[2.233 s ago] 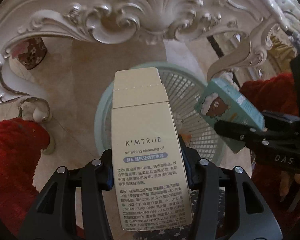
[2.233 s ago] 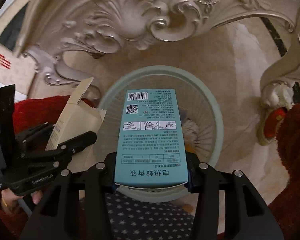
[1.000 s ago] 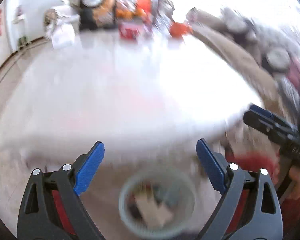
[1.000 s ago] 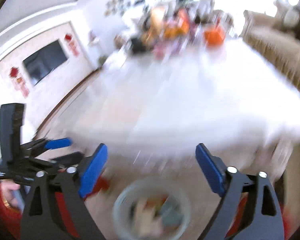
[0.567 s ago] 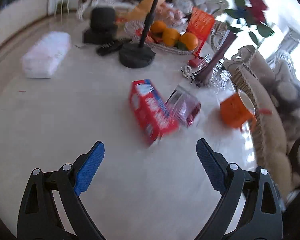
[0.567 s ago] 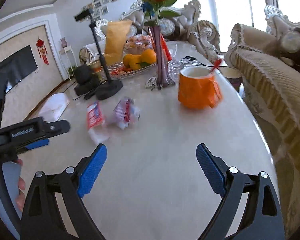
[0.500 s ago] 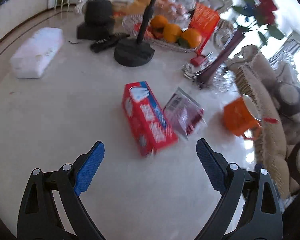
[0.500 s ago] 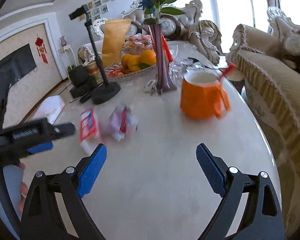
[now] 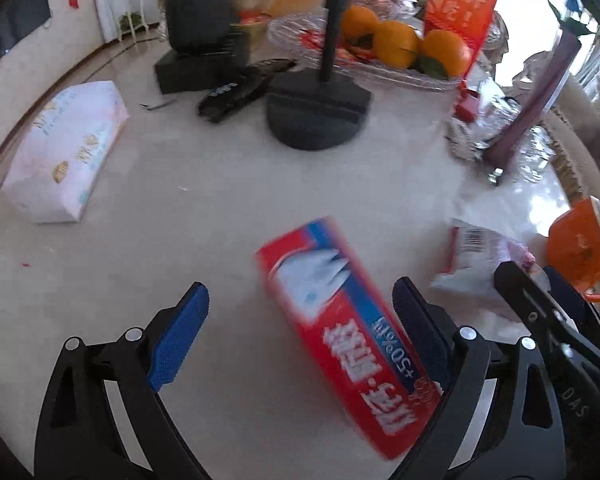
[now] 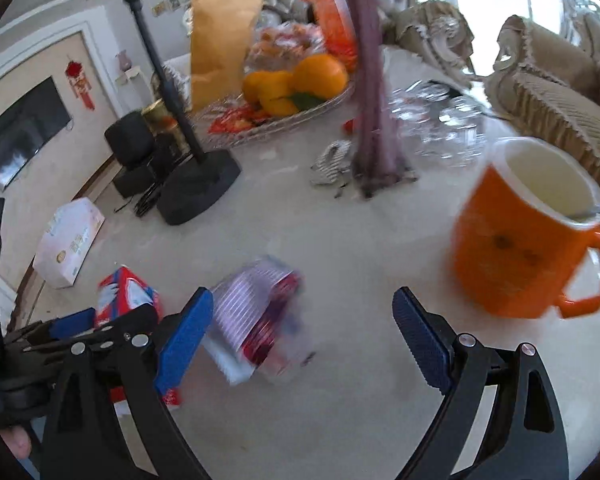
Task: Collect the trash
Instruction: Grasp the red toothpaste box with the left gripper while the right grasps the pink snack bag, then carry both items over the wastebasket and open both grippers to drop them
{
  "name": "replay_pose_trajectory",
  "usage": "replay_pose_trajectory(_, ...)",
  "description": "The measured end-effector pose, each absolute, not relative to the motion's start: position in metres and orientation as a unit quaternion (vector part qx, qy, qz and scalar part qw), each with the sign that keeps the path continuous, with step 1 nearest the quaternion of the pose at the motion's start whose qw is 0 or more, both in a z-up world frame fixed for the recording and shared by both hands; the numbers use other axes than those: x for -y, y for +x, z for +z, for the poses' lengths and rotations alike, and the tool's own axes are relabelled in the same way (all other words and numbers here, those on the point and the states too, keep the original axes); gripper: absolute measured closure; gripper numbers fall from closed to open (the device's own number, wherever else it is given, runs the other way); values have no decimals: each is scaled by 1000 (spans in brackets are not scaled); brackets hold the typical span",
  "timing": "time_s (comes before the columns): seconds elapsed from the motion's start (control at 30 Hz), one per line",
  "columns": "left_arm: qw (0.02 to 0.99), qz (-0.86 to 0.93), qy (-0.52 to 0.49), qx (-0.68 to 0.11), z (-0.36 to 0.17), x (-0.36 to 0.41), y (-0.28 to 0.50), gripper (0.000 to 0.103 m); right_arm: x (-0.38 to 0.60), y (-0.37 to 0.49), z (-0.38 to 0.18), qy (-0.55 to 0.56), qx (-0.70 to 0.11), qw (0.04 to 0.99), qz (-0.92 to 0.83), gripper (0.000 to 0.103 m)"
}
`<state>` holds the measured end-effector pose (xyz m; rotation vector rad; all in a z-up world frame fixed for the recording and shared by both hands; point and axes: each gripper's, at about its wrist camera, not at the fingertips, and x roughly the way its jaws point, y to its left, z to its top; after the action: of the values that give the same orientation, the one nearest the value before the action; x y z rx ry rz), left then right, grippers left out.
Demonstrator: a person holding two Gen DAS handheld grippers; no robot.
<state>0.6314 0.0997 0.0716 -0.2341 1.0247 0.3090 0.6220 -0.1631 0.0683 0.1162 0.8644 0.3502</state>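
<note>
I am looking down on the pale table (image 9: 220, 208), going left to right. At the far left a white tissue pack (image 9: 62, 148) is lying flat. My left gripper (image 9: 300, 330) is hanging with its jaws wide open and gripping nothing, the red carton (image 9: 348, 332) lying between them, nearer the right one. Just right of it a crumpled wrapper (image 10: 256, 320) is sitting inside the empty, wide-open jaws of my right gripper (image 10: 302, 334). Farther right an orange mug (image 10: 520, 240) is standing upright
</note>
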Motion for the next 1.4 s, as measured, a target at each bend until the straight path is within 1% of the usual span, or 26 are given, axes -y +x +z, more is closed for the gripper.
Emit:
replay_pose_trajectory(0.07,850,155,-105,-492,67,-106,634,12,154,626,62,53,-425,888,167,16)
replay_pose_trajectory(0.2,841,160,-128,-500,57,-115,634,12,149,634,55,51,-442,880,168,17)
replay_pose_trajectory(0.27,843,159,-124,-498,55,-114,632,12,150,632,56,49,-440,880,173,21)
replay_pose_trajectory(0.33,850,144,-121,-492,56,-112,628,14,148,629,57,37,-436,882,177,49)
replay_pose_trajectory(0.37,855,137,-114,-486,57,-109,626,23,149,627,57,43,-439,878,186,55)
replay_pose_trajectory(0.4,861,129,-110,-480,58,-107,623,30,149,624,58,47,-442,875,190,58)
replay_pose_trajectory(0.43,862,129,-107,-478,59,-106,620,39,151,619,58,50,-441,875,191,60)
replay_pose_trajectory(0.47,864,124,-108,-476,60,-106,618,45,152,614,59,47,-437,879,187,61)
replay_pose_trajectory(0.5,864,115,-112,-476,61,-107,616,46,153,611,60,47,-435,880,184,62)
replay_pose_trajectory(0.53,864,110,-115,-478,61,-107,614,54,158,605,62,53,-429,883,181,62)
replay_pose_trajectory(0.57,863,102,-118,-481,63,-107,612,63,161,601,65,61,-424,885,181,62)
replay_pose_trajectory(0.73,866,93,-111,-478,69,-104,589,64,181,574,87,90,-413,888,184,62)
replay_pose_trajectory(0.8,865,80,-131,-478,73,-109,574,64,185,559,97,94,-407,889,188,62)
replay_pose_trajectory(0.9,873,50,-149,-462,94,-112,530,64,194,518,117,103,-385,893,207,62)
replay_pose_trajectory(0.93,875,44,-151,-458,98,-111,518,64,200,492,126,111,-372,895,219,62)
replay_pose_trajectory(1.0,882,13,-155,-445,116,-108,468,64,204,455,135,123,-359,895,237,62)
replay_pose_trajectory(1.03,885,2,-154,-440,123,-106,449,64,207,423,141,123,-347,896,247,62)
replay_pose_trajectory(1.17,901,-46,-128,-412,146,-88,324,64,214,300,148,133,-322,890,295,62)
replay_pose_trajectory(1.23,902,-69,-129,-406,145,-78,258,64,215,235,142,143,-320,882,316,62)
replay_pose_trajectory(1.3,899,-90,-126,-410,138,-68,209,64,214,181,131,144,-326,877,323,62)
replay_pose_trajectory(1.33,897,-98,-120,-414,133,-61,183,64,212,148,117,147,-341,869,326,62)
replay_pose_trajectory(1.4,896,-100,-91,-423,115,-46,133,64,207,116,94,145,-369,860,321,62)
